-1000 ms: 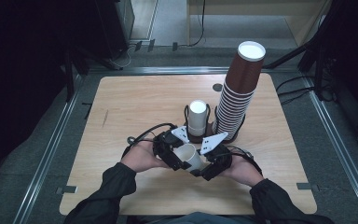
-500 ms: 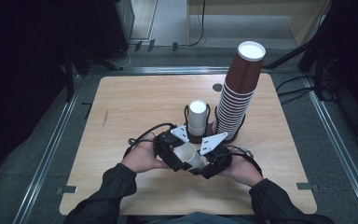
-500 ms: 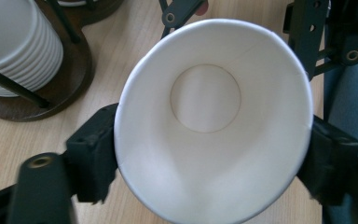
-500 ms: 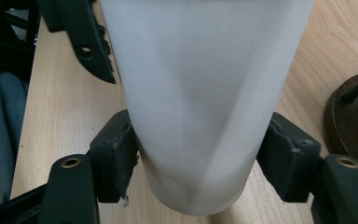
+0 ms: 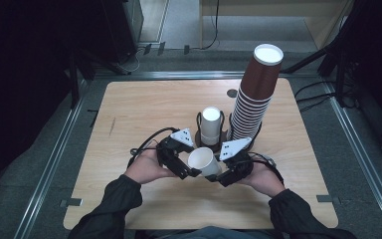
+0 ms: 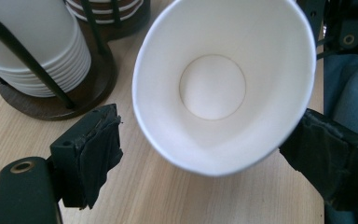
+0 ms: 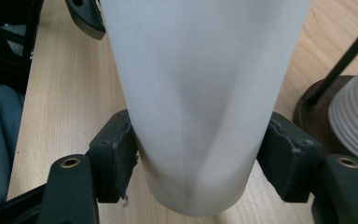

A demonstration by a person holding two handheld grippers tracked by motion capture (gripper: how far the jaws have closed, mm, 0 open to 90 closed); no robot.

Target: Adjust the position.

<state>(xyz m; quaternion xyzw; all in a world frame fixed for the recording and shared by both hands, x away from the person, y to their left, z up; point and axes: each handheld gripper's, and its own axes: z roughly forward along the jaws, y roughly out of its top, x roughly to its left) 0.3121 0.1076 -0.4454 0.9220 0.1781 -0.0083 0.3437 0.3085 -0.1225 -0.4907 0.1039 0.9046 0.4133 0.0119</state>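
Near the desk's (image 5: 129, 199) front edge, the right tongs (image 5: 222, 174) pinch a white paper cup (image 5: 202, 161) by its lower body, denting it. Its mouth faces the left tongs (image 5: 189, 172), whose jaws stand wide either side of the rim; one touches it. Behind stand cup stacks (image 5: 254, 94).

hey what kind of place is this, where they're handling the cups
Likely a lab or recording workstation, not a café: a bare wooden table framed by metal rails, cables on the grey floor, dark equipment around, and just stacked paper cups in a holder.
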